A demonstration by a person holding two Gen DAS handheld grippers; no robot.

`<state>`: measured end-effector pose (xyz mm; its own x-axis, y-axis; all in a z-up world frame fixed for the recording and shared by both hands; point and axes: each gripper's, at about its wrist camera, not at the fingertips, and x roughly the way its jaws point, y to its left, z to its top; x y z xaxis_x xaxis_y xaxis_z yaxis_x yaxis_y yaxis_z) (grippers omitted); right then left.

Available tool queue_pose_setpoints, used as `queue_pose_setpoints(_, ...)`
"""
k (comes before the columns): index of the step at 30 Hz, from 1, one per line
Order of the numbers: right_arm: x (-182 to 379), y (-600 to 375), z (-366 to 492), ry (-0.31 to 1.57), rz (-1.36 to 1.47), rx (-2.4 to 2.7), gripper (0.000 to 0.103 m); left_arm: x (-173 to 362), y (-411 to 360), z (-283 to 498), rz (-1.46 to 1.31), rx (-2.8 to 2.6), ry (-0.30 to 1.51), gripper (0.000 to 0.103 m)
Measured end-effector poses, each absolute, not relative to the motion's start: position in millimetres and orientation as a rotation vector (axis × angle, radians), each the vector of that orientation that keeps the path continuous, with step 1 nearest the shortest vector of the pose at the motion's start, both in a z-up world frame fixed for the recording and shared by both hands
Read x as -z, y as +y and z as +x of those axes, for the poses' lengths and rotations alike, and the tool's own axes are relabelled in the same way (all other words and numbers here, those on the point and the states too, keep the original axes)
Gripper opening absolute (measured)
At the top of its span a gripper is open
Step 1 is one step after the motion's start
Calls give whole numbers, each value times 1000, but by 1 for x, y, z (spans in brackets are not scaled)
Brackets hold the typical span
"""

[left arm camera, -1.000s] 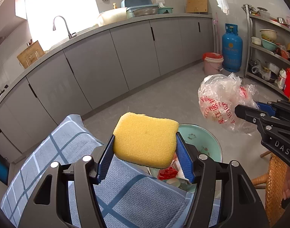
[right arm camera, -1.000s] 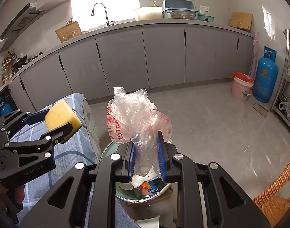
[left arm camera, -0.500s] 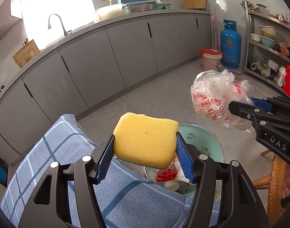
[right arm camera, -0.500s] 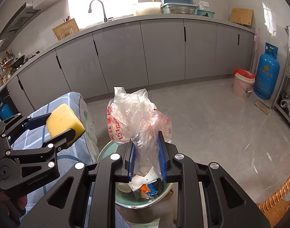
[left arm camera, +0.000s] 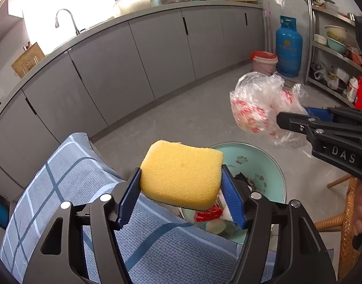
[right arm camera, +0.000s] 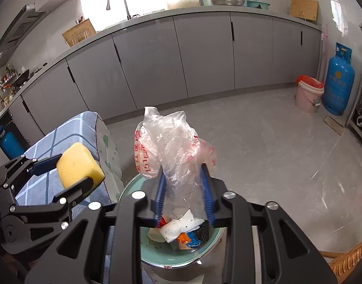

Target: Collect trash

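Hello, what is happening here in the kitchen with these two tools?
A person is collecting trash with two hand-held grippers. The left gripper holds a yellow sponge above the blue checked cloth. The right gripper has a crumpled plastic bag between its fingers, above a green basin that already contains scraps. Its jaws have just been opening, so the bag seems about to drop in.
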<state>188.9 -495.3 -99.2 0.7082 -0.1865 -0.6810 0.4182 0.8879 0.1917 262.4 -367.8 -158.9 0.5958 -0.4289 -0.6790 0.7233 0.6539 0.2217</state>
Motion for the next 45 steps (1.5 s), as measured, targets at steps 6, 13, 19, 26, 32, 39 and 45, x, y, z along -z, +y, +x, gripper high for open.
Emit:
queue_pose_setpoints(6,95,-502,183,679,383,351,59,160,-364,261,516,697,630,87)
queue_pose_setpoints(13,84,-500,164,639,423,363,70,154,-351,252,526,659,613,95)
queue_pose_setpoints(19,77,-487,137,619,452,378,76,143,-322,246,486,612,621,96)
queue_pose_setpoints(26,64,-465,123,611,431,362,77,119,-295,233,436,590,599,97)
queue_pose_setpoints(32,51,-453,117,597,404,353,78,101,-282,225,410,586,572,97)
queue_pose_setpoints(39,45,-442,113,591,388,350,79,91,-275,220,395,578,558,97)
queue_pose_setpoints(45,41,-437,111,590,376,351,79,84,-272,218,380,571,548,97)
